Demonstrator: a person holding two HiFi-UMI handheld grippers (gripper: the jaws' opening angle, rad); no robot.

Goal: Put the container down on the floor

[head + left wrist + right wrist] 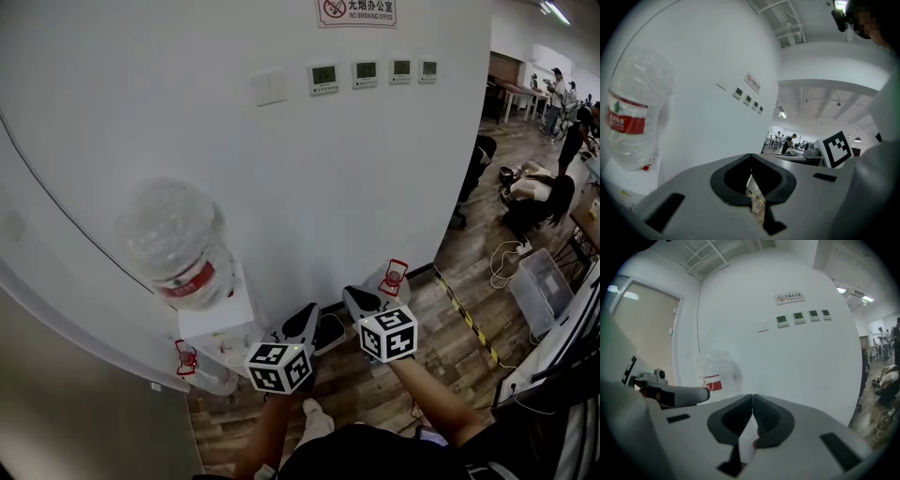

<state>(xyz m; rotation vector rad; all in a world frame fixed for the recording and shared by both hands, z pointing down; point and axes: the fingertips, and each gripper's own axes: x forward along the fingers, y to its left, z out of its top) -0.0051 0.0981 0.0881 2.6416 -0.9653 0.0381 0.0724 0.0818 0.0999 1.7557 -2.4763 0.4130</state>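
A big clear water jug (176,246) with a red label stands upside down on a white dispenser (221,323) against the wall. It also shows in the left gripper view as the jug (632,117) and in the right gripper view as the jug (716,373). An empty clear jug with a red handle (204,373) lies low beside the dispenser. Another jug (393,278) sits on the floor by the wall. My left gripper (308,313) and right gripper (352,294) hover side by side in front of the dispenser, both shut and holding nothing. The jaws of the left gripper (751,157) and the right gripper (753,397) meet at their tips.
A white wall with several thermostats (367,72) fills the front. The wooden floor carries a yellow-black tape strip (469,321). A clear plastic box (532,281), cables and people at desks are at the far right. A pale door panel (84,412) stands at the left.
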